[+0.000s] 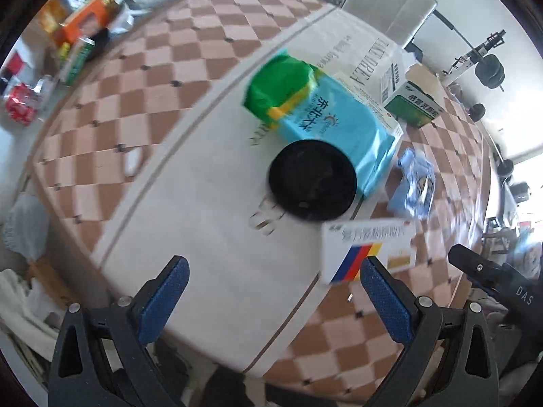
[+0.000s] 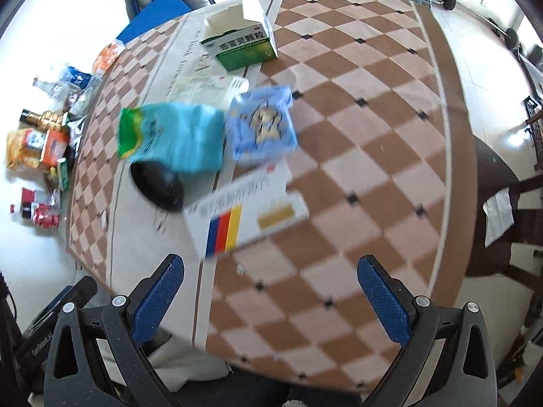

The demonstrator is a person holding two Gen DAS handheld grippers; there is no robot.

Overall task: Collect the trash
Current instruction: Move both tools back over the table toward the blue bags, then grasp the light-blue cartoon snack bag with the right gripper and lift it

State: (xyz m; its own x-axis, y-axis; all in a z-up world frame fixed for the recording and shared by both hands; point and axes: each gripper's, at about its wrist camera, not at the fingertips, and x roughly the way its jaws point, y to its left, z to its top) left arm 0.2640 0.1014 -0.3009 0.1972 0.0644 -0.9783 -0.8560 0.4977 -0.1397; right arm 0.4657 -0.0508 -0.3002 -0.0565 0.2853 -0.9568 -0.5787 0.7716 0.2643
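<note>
Trash lies on a checkered tablecloth: a cyan and green bag (image 1: 325,115) (image 2: 169,135), a black round lid (image 1: 312,179) (image 2: 157,185), a crumpled blue wrapper (image 1: 415,183) (image 2: 261,125), a white medicine box with blue, red and yellow stripes (image 1: 370,251) (image 2: 247,210), and an open green and white box (image 1: 412,100) (image 2: 242,42). My left gripper (image 1: 275,291) hovers open above the near edge, the striped box just past its right finger. My right gripper (image 2: 271,291) is open too, nothing between its fingers, the striped box just ahead.
A cream runner with lettering (image 1: 203,186) (image 2: 135,254) crosses the table. Packets, cans and boxes (image 2: 40,156) (image 1: 78,30) lie on the floor to the left. A white chair (image 1: 390,3) stands beyond the table, a dark chair (image 2: 499,210) at right. Barbell weights (image 1: 488,71) lie on the floor.
</note>
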